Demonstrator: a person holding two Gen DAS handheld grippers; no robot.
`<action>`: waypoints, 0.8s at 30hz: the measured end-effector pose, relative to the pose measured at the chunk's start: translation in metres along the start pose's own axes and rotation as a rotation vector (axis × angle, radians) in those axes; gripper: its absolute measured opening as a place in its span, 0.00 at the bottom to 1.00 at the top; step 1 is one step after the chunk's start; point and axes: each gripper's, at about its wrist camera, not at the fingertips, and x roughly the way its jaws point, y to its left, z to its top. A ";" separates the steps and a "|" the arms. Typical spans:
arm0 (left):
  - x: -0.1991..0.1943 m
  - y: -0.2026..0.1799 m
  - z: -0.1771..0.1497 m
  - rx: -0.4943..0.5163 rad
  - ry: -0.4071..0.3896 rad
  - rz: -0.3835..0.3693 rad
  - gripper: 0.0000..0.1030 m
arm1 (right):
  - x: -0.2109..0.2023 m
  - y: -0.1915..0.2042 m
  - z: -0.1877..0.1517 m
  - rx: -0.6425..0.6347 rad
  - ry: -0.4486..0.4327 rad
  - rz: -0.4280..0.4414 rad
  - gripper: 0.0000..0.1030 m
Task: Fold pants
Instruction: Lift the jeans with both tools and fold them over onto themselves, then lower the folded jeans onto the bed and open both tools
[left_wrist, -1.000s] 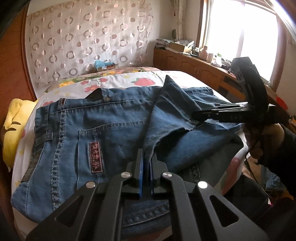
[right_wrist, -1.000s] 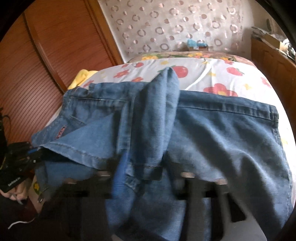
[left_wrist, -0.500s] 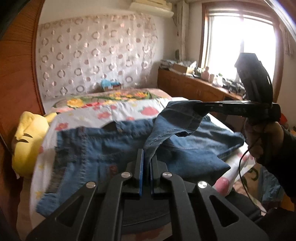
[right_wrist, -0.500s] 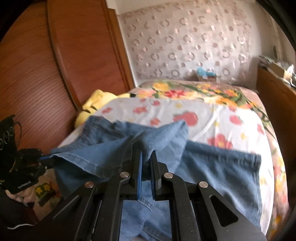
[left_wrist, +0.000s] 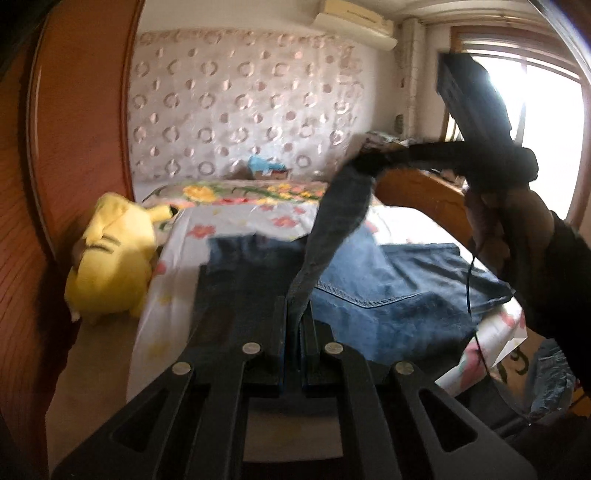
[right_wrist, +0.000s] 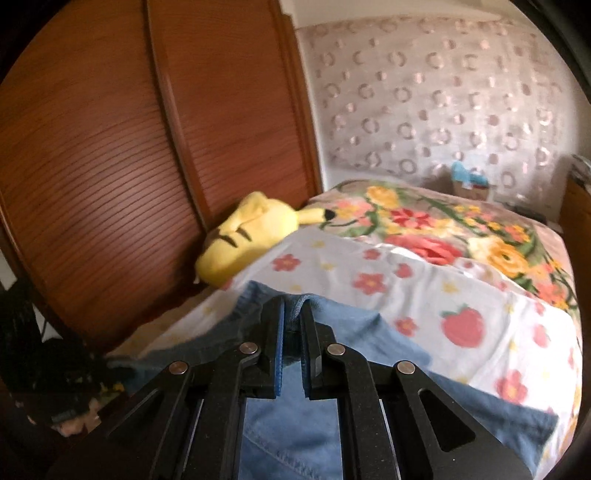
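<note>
Two grippers hold the blue jeans (left_wrist: 388, 280) up over the bed (right_wrist: 480, 295). The left gripper (left_wrist: 297, 314) has its jaws pinching one edge of the cloth. The right gripper (right_wrist: 291, 325) has its jaws pinching another edge. A strip of denim hangs stretched between them, and the rest lies bunched on the bed. A yellow plush toy (left_wrist: 110, 254) sits beside the bed, near the jeans.

Window (left_wrist: 546, 122) glare, motion blur, fisheye-warped edges
</note>
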 end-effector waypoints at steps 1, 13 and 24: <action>0.003 0.005 -0.006 -0.010 0.017 0.006 0.02 | 0.013 0.007 0.004 -0.016 0.013 0.004 0.05; 0.036 0.035 -0.036 -0.087 0.127 0.056 0.06 | 0.143 0.046 0.006 -0.083 0.178 -0.041 0.05; 0.021 0.033 -0.027 -0.076 0.078 0.103 0.21 | 0.102 0.038 0.011 -0.085 0.098 -0.051 0.47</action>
